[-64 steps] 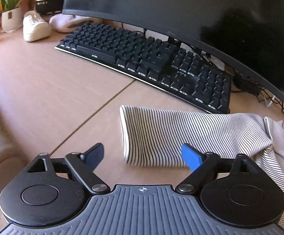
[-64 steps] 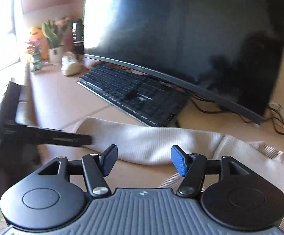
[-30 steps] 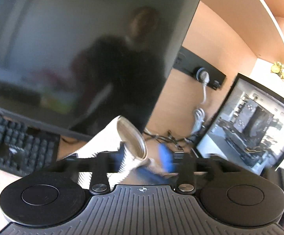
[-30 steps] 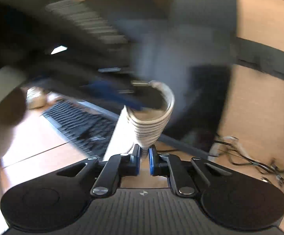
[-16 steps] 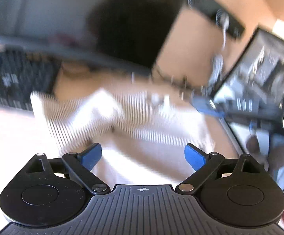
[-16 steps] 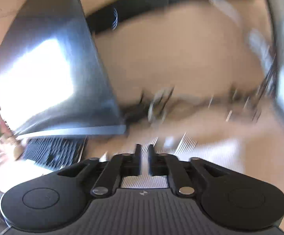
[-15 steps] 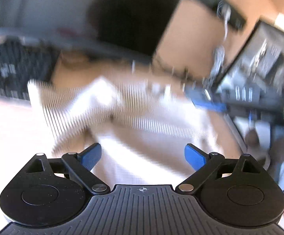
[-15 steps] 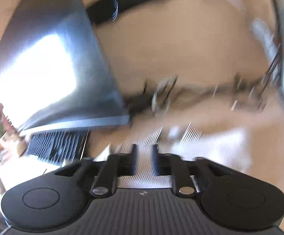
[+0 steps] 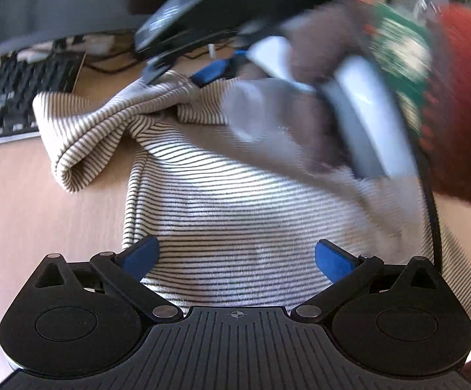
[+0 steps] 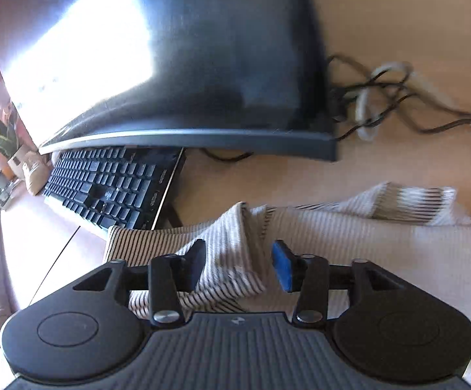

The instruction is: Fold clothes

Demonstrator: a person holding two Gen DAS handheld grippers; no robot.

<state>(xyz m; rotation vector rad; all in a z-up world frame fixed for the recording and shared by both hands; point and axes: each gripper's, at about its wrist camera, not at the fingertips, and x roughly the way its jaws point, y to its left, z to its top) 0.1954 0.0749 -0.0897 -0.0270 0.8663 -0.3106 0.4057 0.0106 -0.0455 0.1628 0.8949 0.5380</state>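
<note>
Striped garment: spread on the desk, filling mid-frame in both views.
Left gripper: jaws spread wide and opening, fabric beneath them, nothing pinched.
Right gripper: jaws opening, a loose sleeve fold between them, released.
Left view only: right gripper blurred at upper centre, a red sleeve at right.
Right view only: monitor at the top, cables at upper right.
Keyboard: at left, in both views.
</note>
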